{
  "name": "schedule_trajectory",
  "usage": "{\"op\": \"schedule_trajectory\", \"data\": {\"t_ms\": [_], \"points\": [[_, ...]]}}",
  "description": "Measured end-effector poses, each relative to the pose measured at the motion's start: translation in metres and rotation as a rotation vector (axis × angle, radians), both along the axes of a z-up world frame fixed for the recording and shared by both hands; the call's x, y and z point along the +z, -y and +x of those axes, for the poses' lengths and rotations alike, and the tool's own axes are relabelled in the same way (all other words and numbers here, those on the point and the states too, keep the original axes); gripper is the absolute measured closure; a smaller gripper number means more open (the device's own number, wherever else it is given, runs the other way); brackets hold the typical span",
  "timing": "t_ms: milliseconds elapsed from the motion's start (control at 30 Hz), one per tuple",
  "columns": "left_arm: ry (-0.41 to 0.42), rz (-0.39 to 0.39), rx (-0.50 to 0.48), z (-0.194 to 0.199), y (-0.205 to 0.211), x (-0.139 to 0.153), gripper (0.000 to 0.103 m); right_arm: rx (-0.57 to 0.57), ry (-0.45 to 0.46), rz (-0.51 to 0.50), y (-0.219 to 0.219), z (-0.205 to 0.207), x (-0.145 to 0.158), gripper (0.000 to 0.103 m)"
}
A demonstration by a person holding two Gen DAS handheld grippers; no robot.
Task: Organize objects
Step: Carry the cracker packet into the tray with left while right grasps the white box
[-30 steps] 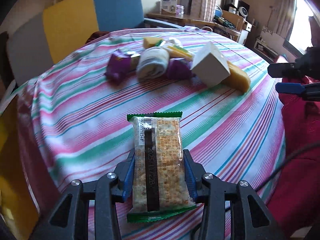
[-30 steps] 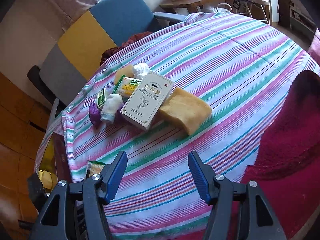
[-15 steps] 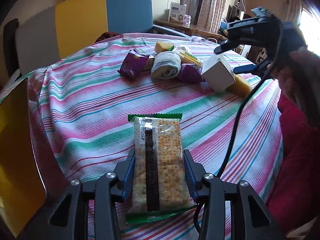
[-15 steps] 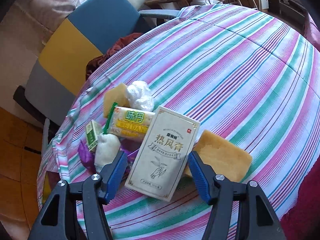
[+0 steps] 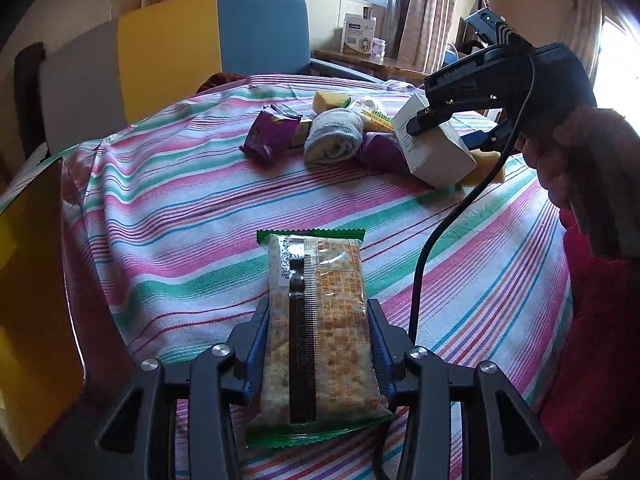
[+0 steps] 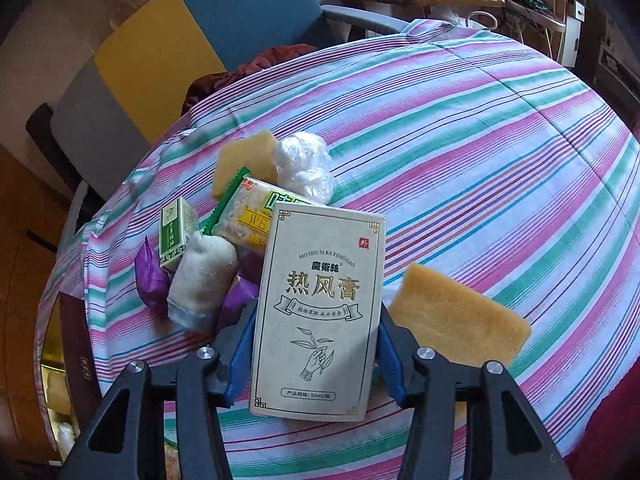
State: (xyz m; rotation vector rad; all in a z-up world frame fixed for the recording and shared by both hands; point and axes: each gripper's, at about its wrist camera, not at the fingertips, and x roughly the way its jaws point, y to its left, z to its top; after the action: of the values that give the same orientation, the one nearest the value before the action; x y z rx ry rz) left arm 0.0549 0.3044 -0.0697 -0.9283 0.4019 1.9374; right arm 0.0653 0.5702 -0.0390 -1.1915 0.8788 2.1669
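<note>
My left gripper (image 5: 318, 340) is shut on a green-edged cracker packet (image 5: 316, 320) and holds it over the near edge of the striped tablecloth (image 5: 192, 208). My right gripper (image 6: 314, 340) has its blue pads against both sides of a white box with Chinese lettering (image 6: 320, 304); it also shows in the left wrist view (image 5: 452, 132) around the same box (image 5: 436, 152). The box lies in a heap with a rolled white cloth (image 6: 202, 280), purple packets (image 6: 150, 280), a small green box (image 6: 176, 236), a yellow snack packet (image 6: 252, 216) and sponges (image 6: 456, 320).
A crumpled white plastic bag (image 6: 304, 164) and a second sponge (image 6: 240, 160) lie behind the heap. A yellow, blue and grey chair (image 5: 192, 64) stands at the table's far side. A red cloth (image 5: 600, 340) lies at the right edge. A yellow box (image 5: 28, 300) stands left of the table.
My right gripper has moved in over the heap and closed its fingers onto the white box. My left gripper still holds the cracker packet, drawn back a little.
</note>
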Motion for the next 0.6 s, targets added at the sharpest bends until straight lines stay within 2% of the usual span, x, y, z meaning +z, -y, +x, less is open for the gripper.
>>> {"op": "schedule_trajectory", "data": {"t_ms": [133,300,433,600], "points": [[-0.004,-0.001,-0.004,0.001,0.0,0.001,0.058,0.01,0.01,0.008,0.001,0.002,0.0,0.05],[0.008,-0.011,-0.009,0.003,0.002,0.009,0.058,0.036,0.038,0.067,0.005,-0.002,0.002,0.05],[0.006,0.017,-0.006,0.005,0.015,0.028,0.058,0.049,0.051,0.098,0.006,-0.003,0.002,0.05],[0.017,0.062,0.066,-0.011,0.049,0.062,0.058,0.06,0.053,0.117,0.008,-0.005,0.003,0.05]]}}
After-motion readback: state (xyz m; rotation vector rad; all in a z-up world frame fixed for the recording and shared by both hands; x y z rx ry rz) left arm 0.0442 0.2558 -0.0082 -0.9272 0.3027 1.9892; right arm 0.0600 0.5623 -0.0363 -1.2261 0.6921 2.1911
